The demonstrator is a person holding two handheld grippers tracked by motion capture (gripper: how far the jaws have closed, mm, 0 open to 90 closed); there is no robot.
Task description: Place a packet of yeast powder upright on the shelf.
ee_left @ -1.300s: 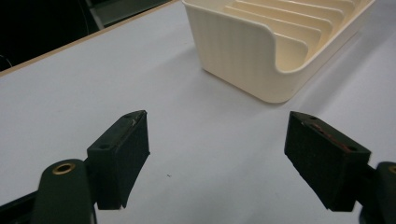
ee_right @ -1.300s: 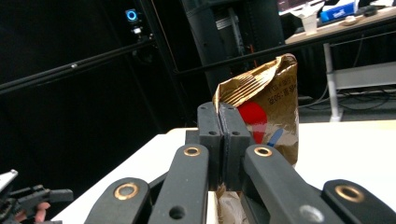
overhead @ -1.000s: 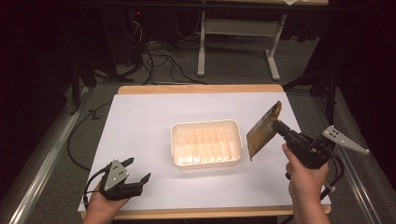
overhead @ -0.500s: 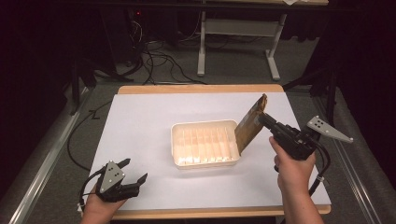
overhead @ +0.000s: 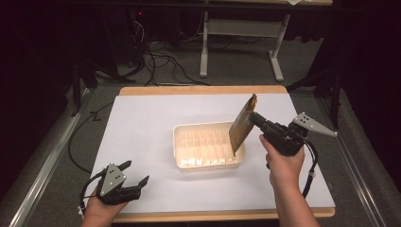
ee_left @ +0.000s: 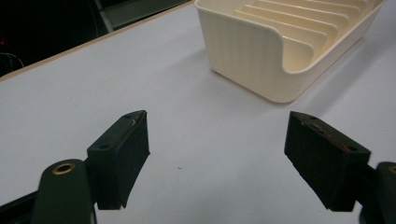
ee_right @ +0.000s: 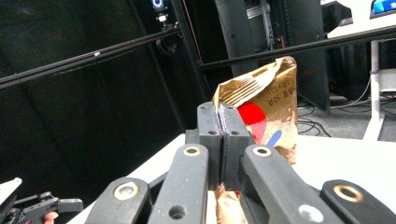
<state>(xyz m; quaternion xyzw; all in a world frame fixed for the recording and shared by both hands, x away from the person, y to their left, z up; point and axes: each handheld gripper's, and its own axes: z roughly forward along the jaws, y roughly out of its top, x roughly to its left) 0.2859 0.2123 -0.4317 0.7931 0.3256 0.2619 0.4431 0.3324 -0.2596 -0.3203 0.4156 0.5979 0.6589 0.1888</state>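
High view: right claw (overhead: pixel 255 118) is pinched shut on a gold foil pouch (overhead: pixel 242 126), holding it up on edge over the right end of the cream slotted tray (overhead: pixel 208 163). Pouch lower corner sits at or just above the tray's right rim; can't tell if it's touching. Tray is mid-tabletop (overhead: pixel 156 118) on the white surface.

Left claw (overhead: pixel 126 182) is spread wide, nothing between the jaws, parked near the front-left edge, well apart from the tray.

Handling, my read: pouch is light, thin, flexible foil that crinkles and is probably a bit slick. It holds flat enough to stand on edge in the grip, so contents give some stiffness. Grip is on the side edge/seam, which looks like the right spot; pinching the belly would likely crush or deform it. Should slide into a tray slot edge-first if kept vertical.

Labels: right gripper view shows the pouch (ee_right: pixel 268 112) with a red disc, a blue stroke and small vertical print near the top edge; too small and creased to read. No brand legible.
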